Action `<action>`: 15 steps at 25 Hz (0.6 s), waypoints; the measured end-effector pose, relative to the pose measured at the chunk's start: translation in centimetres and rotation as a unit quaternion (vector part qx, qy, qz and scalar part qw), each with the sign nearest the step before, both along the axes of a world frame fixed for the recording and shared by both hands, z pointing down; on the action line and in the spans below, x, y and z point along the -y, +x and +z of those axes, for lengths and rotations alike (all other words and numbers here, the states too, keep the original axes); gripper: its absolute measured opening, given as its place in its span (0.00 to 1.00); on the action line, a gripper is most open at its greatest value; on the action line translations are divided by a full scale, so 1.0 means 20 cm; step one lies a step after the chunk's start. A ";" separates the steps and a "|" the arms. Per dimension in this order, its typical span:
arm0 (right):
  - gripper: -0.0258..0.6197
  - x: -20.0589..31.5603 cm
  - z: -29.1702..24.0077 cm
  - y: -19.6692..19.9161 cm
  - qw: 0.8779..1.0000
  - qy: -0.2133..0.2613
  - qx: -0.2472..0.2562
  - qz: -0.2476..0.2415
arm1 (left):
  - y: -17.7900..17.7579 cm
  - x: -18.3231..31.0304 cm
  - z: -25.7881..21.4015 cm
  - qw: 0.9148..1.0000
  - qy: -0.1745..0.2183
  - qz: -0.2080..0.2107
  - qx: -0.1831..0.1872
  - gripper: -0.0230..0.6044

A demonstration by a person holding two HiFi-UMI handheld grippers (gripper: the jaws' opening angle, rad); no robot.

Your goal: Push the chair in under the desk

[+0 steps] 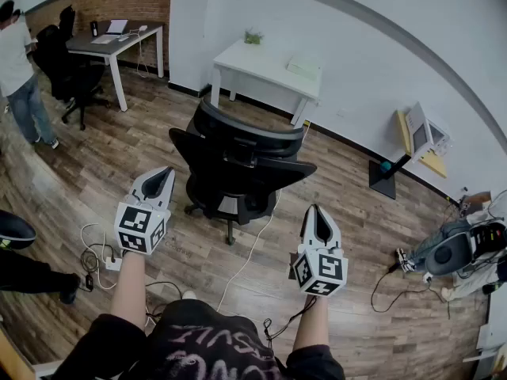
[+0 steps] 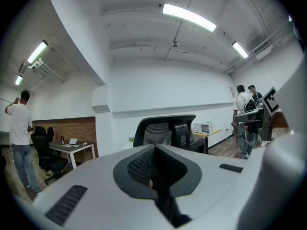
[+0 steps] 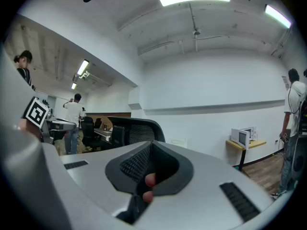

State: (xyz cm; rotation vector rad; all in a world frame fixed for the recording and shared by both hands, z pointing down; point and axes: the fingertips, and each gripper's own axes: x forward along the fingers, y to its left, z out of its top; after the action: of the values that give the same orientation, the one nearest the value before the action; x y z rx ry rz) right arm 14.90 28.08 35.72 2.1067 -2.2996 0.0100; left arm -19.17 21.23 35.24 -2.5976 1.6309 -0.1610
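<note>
L gripper and R gripper were both pinched fully shut w/ nothing between the jaws. I held them level, one either side of the chair, just short of it and not touching.

The chair, a black mesh-back office type on castors, stood out on the wood floor. A white cable ran from under it back toward me. A tangle of leads lay on the floor to its left, nearer me.

Beyond the chair the white desk sat vs. the white wall, well apart from it, so the chair wasn't under it.

Far left of the chair was a 2nd desk by the brick wall, w/ a person in a white shirt nearby.
</note>
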 end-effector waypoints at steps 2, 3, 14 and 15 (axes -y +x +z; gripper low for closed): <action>0.08 0.00 0.00 0.00 1.000 0.000 -0.001 0.000 | -0.01 0.00 0.00 1.000 0.000 0.000 0.002 0.06; 0.08 0.00 -0.01 -0.01 1.000 0.000 -0.002 0.000 | -0.01 0.00 0.00 1.000 -0.001 -0.001 0.003 0.06; 0.08 0.05 0.00 -0.09 1.000 0.004 -0.022 -0.004 | -0.07 0.07 0.02 1.000 -0.002 0.006 0.020 0.06; 0.08 0.05 0.00 -0.11 1.000 0.005 -0.021 -0.008 | -0.08 0.07 0.02 1.000 -0.001 0.009 0.024 0.06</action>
State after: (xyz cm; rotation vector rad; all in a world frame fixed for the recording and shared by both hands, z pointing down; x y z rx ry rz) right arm 12.75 27.02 35.67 2.0735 -2.2975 -0.0448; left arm -20.68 19.78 35.63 -2.5879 1.5908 -0.2229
